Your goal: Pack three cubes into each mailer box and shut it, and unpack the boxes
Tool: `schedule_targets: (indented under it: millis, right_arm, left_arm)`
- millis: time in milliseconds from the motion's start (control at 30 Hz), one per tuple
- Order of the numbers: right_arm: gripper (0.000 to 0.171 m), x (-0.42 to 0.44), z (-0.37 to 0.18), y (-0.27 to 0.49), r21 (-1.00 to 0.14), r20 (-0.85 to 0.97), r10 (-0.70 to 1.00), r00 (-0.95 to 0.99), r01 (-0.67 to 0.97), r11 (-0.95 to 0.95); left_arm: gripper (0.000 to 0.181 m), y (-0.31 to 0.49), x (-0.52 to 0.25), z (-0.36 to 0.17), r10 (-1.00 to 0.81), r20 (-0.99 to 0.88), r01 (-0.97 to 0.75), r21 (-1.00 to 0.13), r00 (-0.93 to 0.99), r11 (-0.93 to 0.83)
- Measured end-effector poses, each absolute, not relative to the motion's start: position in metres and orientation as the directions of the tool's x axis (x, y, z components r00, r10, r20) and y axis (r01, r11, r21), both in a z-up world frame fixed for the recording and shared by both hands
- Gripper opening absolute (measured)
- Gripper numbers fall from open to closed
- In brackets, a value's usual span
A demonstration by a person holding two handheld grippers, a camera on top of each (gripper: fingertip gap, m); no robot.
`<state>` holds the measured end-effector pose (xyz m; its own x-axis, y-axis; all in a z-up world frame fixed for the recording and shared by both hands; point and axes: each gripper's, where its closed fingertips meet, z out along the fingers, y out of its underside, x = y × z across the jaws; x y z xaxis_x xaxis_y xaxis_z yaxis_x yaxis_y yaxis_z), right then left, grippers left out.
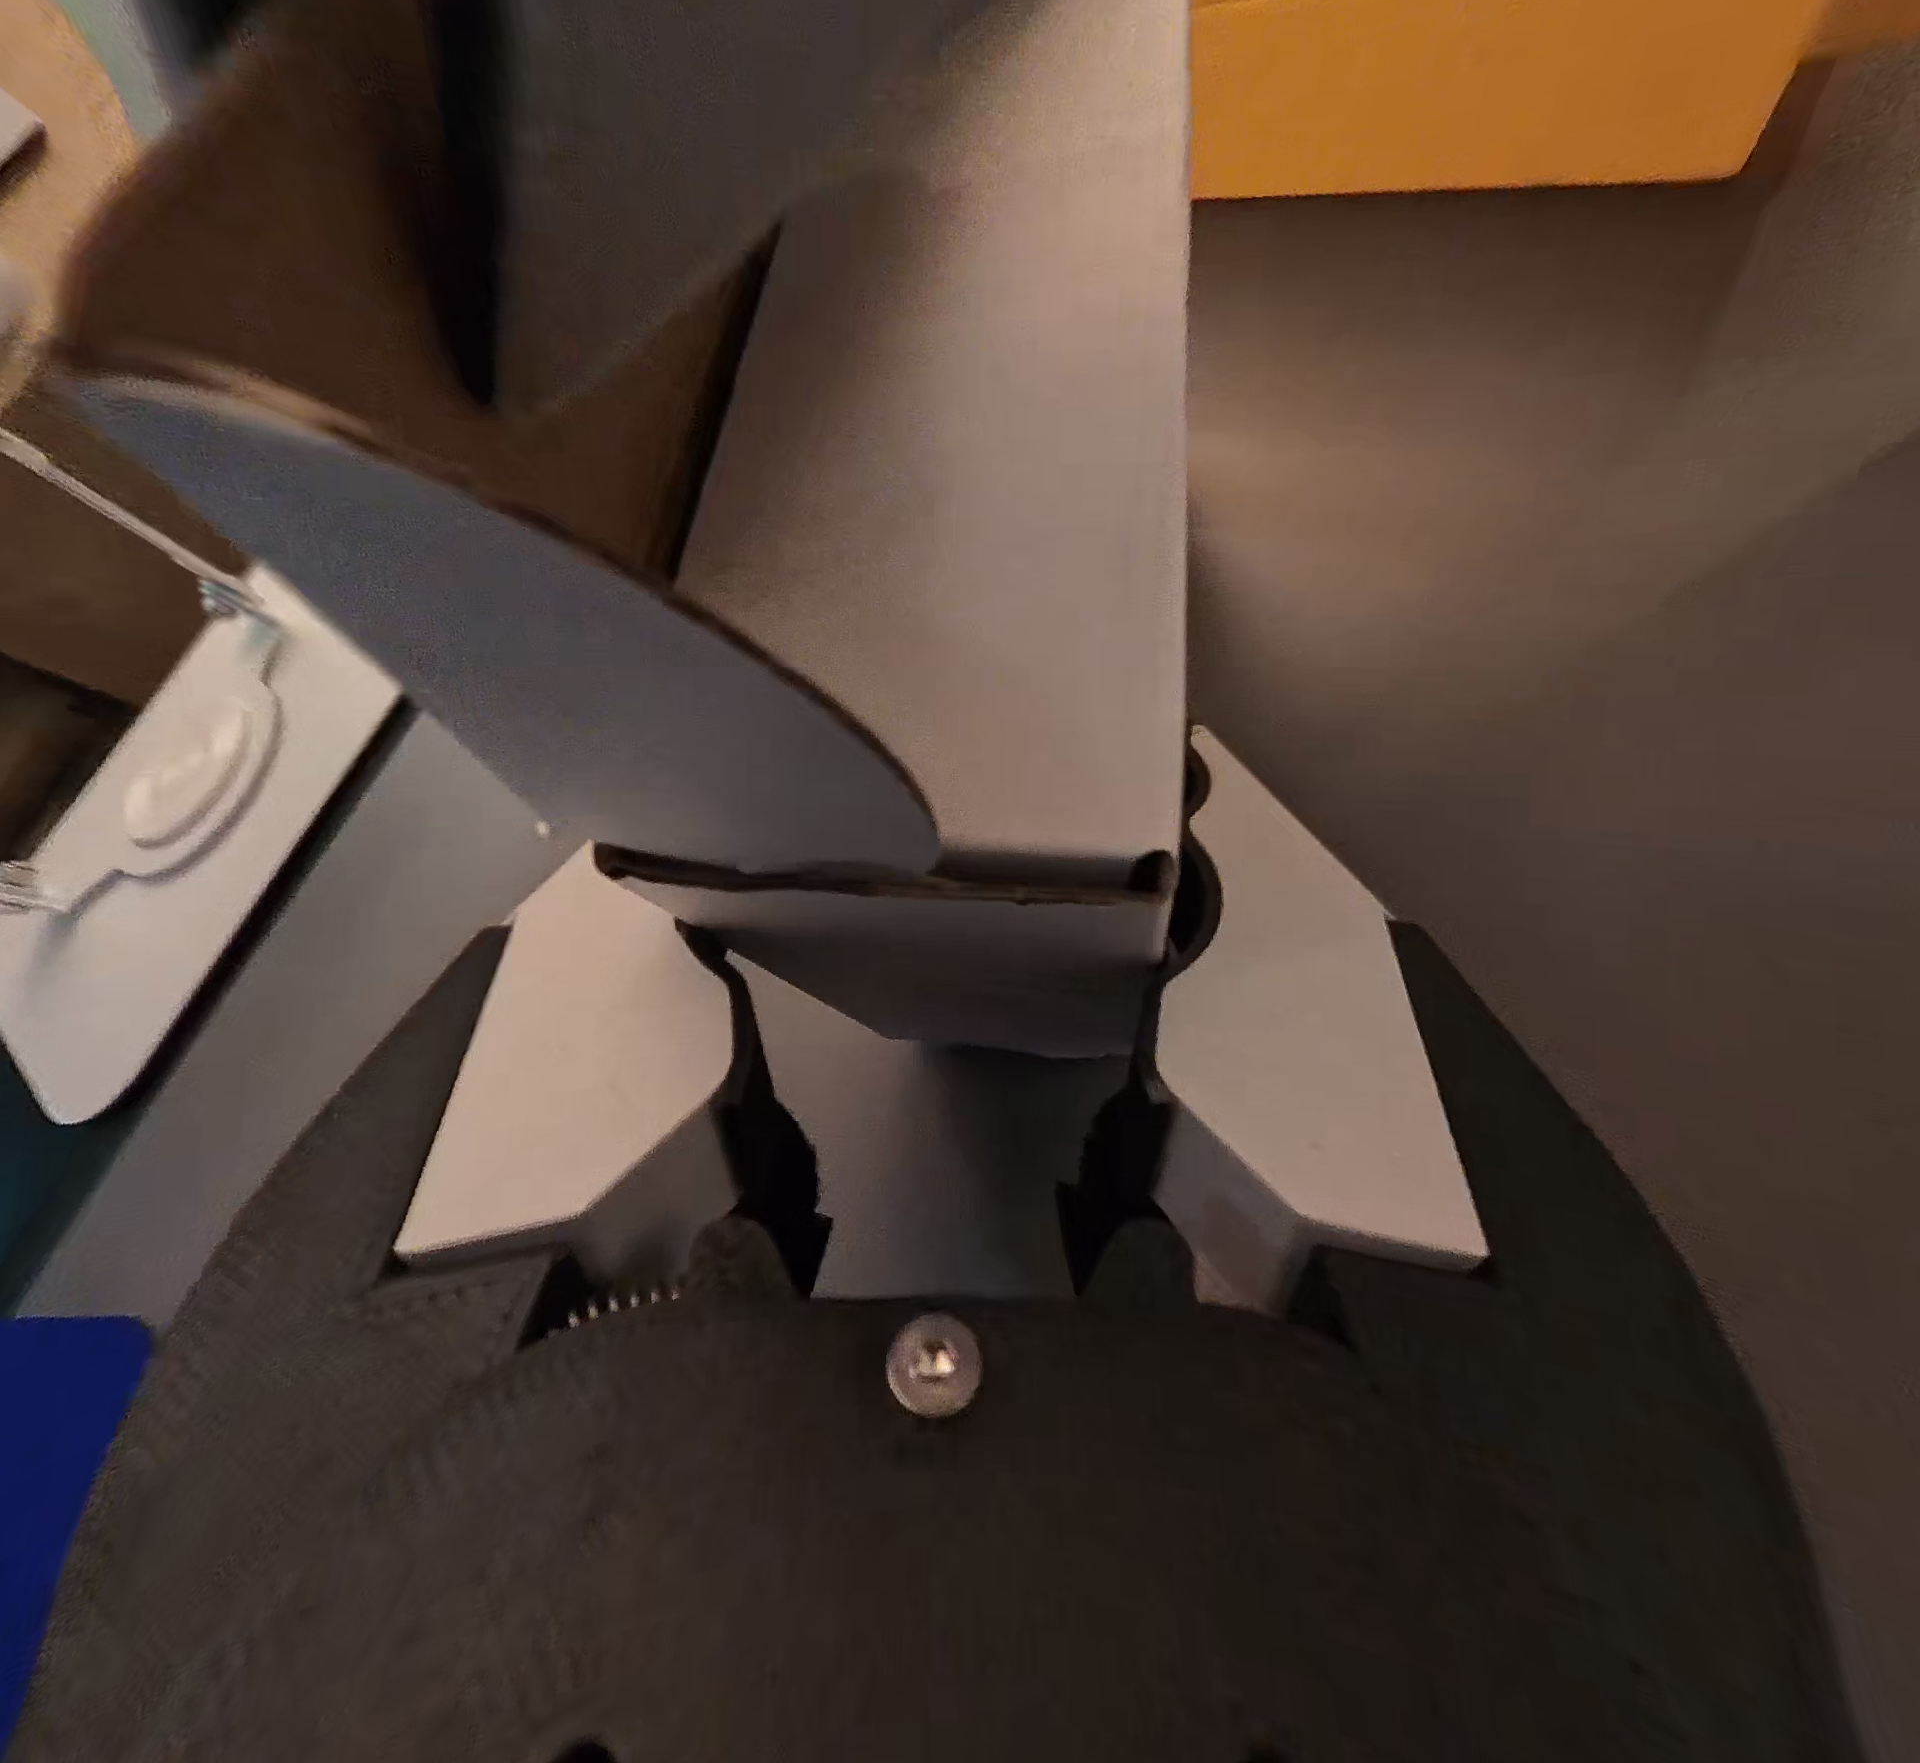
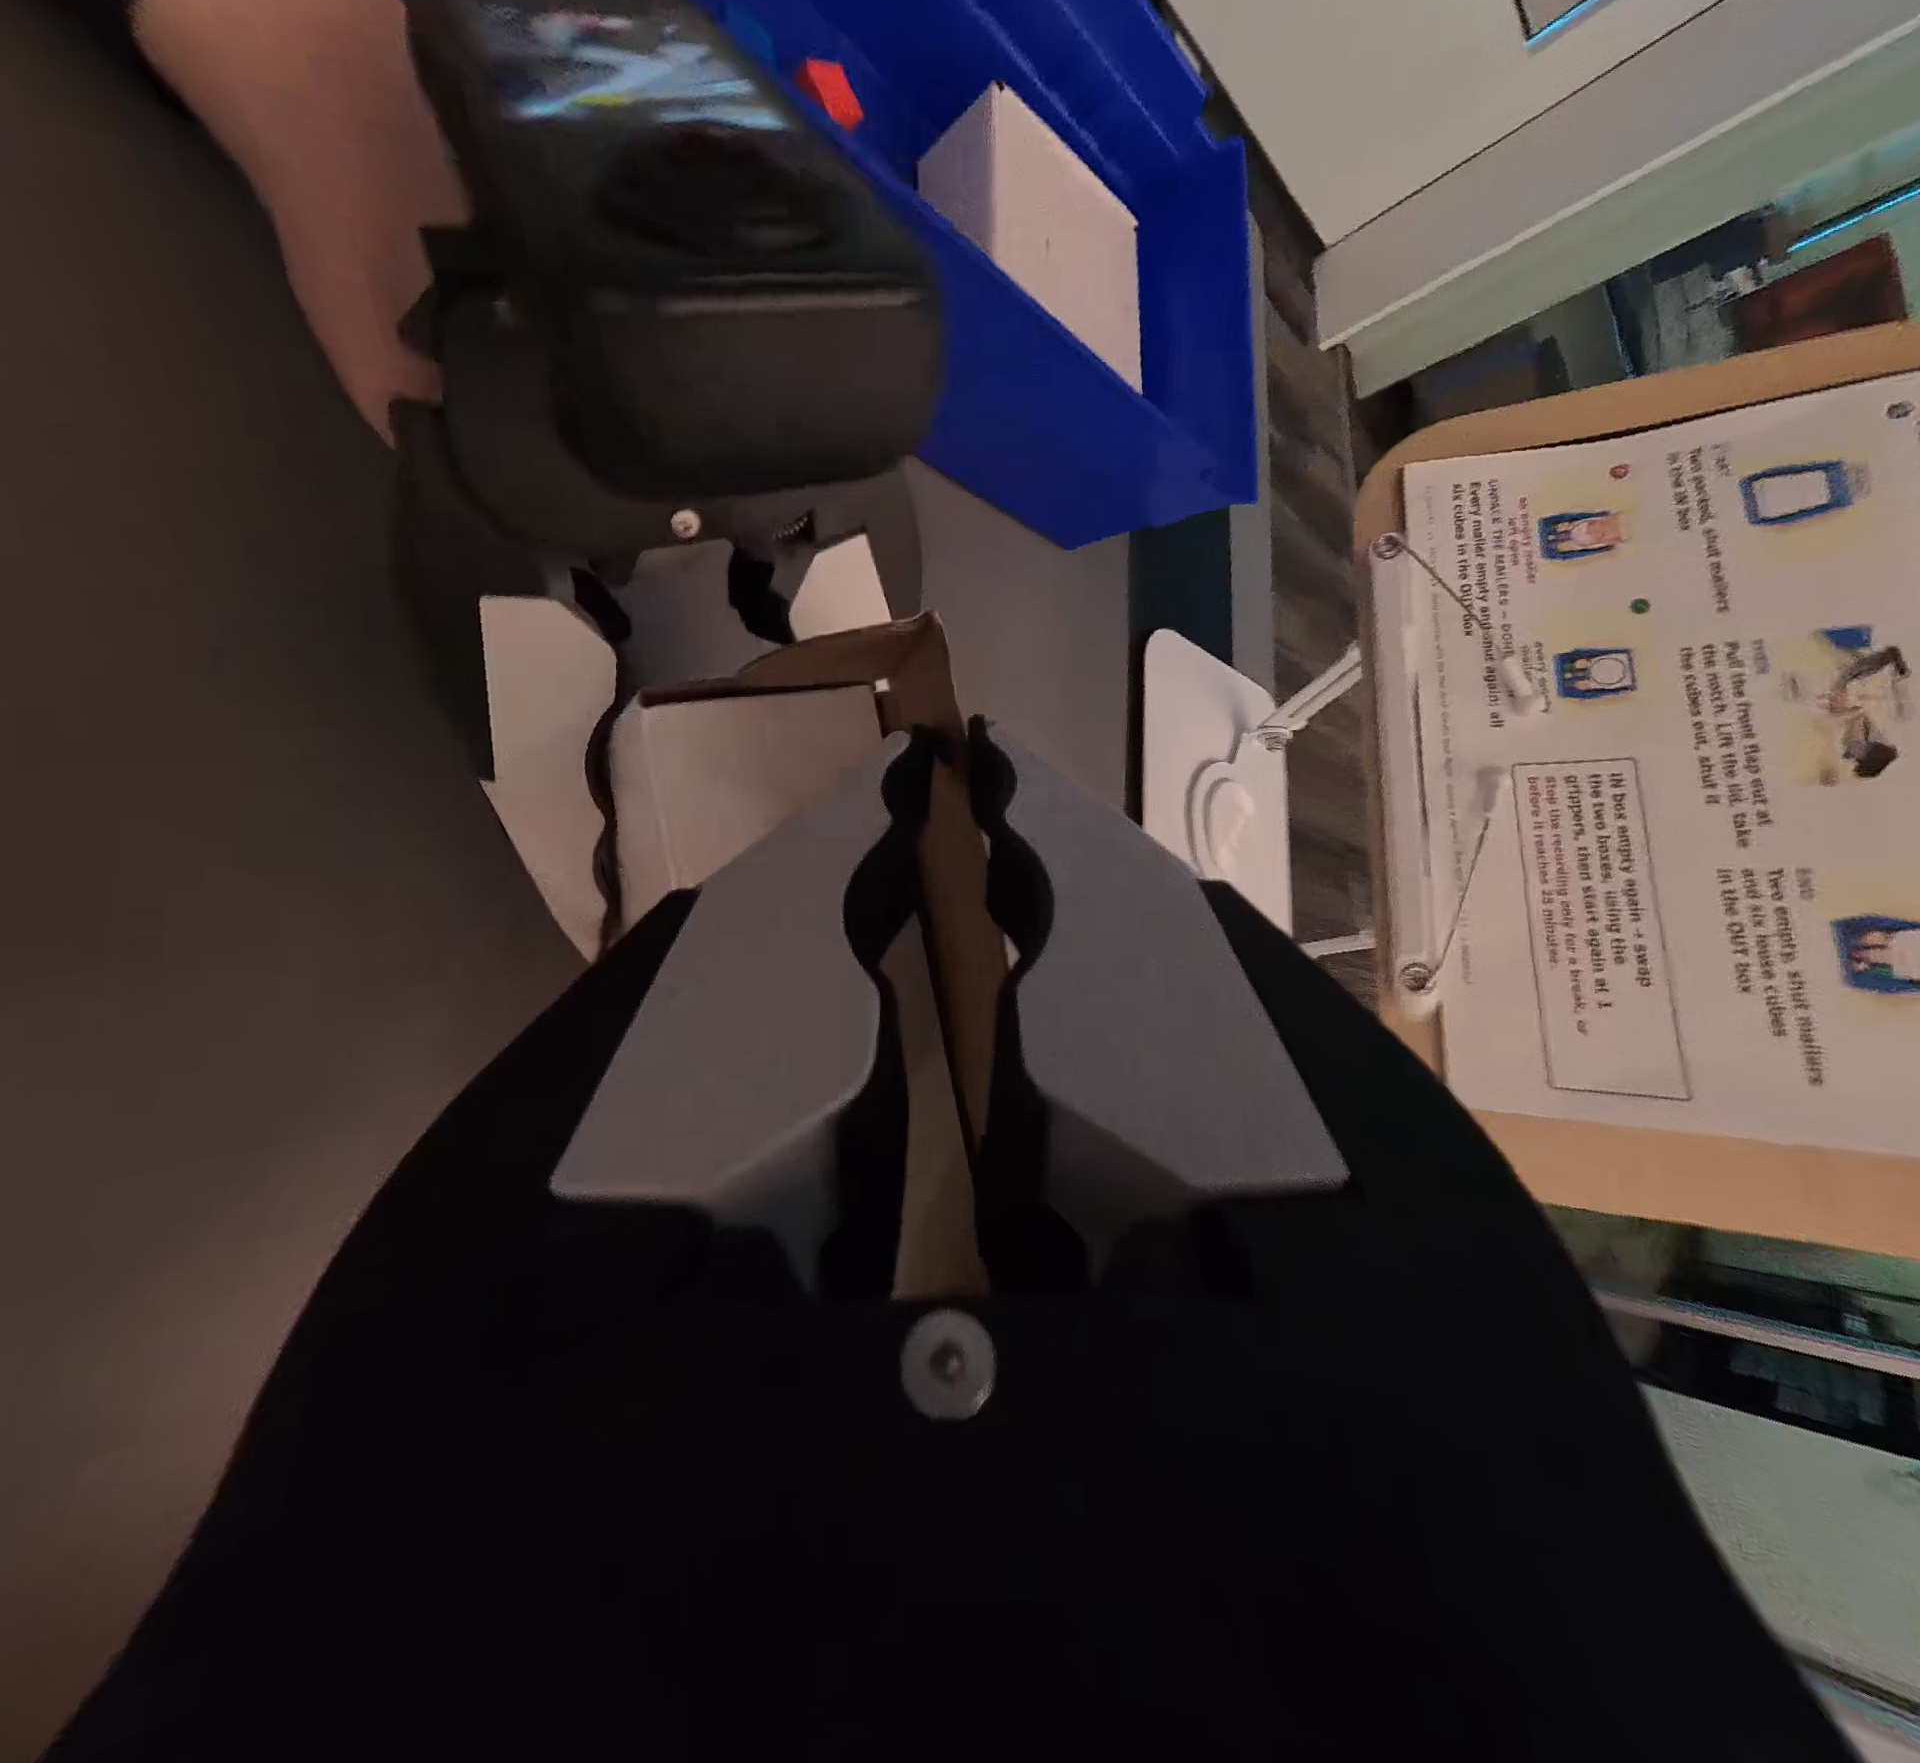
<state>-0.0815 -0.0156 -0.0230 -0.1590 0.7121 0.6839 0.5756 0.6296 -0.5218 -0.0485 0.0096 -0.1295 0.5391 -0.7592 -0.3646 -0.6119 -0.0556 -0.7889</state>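
Observation:
A white mailer box (image 1: pixel 987 466) with a brown inside fills the left wrist view, one rounded flap (image 1: pixel 499 622) swung out to the left. My left gripper (image 1: pixel 914 892) straddles the box's near end, with the fingers pressed on its two sides. In the right wrist view the same box (image 2: pixel 748 768) sits ahead, with the left gripper (image 2: pixel 748 591) and a hand behind it. My right gripper (image 2: pixel 948 757) is shut on the box's brown cardboard flap (image 2: pixel 951 892), held edge-on. A red cube (image 2: pixel 831 92) lies in the blue bin (image 2: pixel 1039 425).
The blue bin also holds a white box (image 2: pixel 1039 238). A flat white piece with a raised bump (image 2: pixel 1216 757) lies to the right on the dark table (image 2: pixel 208 778). A clipboard with a printed sheet (image 2: pixel 1662 778) stands at the right. A tan cardboard sheet (image 1: pixel 1455 51) lies beyond the box.

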Motion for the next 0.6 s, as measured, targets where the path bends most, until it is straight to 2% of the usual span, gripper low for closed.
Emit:
schedule_targets:
  millis: [67, 133, 200, 300, 333, 367, 433, 533, 600]
  right_arm:
    - [0.008, -0.08, -0.02, -0.017, -0.559, 0.659, 0.737, -0.153, 0.557, 0.615]
    - [0.015, -0.074, -0.017, -0.015, -0.529, 0.698, 0.699, -0.156, 0.545, 0.651]
    - [0.023, -0.06, -0.023, -0.012, -0.485, 0.691, 0.696, -0.196, 0.588, 0.647]
    - [0.034, -0.038, -0.028, -0.01, -0.5, 0.603, 0.768, -0.216, 0.648, 0.575]
    - [0.033, -0.034, -0.029, -0.013, -0.524, 0.564, 0.794, -0.226, 0.645, 0.556]
    - [0.022, -0.03, -0.032, -0.019, -0.546, 0.512, 0.824, -0.245, 0.648, 0.531]
    - [0.013, -0.028, -0.037, -0.023, -0.575, 0.41, 0.879, -0.245, 0.678, 0.457]
    - [0.003, -0.034, -0.039, -0.013, -0.616, 0.333, 0.93, -0.153, 0.712, 0.338]
    - [0.002, -0.036, -0.036, -0.004, -0.635, 0.327, 0.942, -0.078, 0.72, 0.28]
  left_arm:
    - [0.082, 0.008, -0.047, -0.128, -0.75, -0.4, -0.624, -0.781, 0.527, -0.021]
    - [0.082, 0.007, -0.046, -0.127, -0.74, -0.453, -0.645, -0.764, 0.498, 0.034]
    - [0.082, 0.005, -0.046, -0.126, -0.717, -0.525, -0.687, -0.722, 0.459, 0.089]
    - [0.082, 0.003, -0.047, -0.125, -0.656, -0.641, -0.743, -0.645, 0.399, 0.178]
    - [0.082, 0.004, -0.048, -0.125, -0.626, -0.687, -0.764, -0.608, 0.37, 0.215]
    - [0.082, 0.004, -0.048, -0.125, -0.595, -0.728, -0.782, -0.571, 0.341, 0.249]
    - [0.081, 0.004, -0.049, -0.125, -0.566, -0.757, -0.8, -0.541, 0.327, 0.261]
    - [0.081, 0.013, -0.06, -0.124, -0.556, -0.729, -0.803, -0.571, 0.399, 0.172]
    - [0.097, 0.017, -0.066, -0.122, -0.57, -0.674, -0.766, -0.632, 0.471, 0.115]
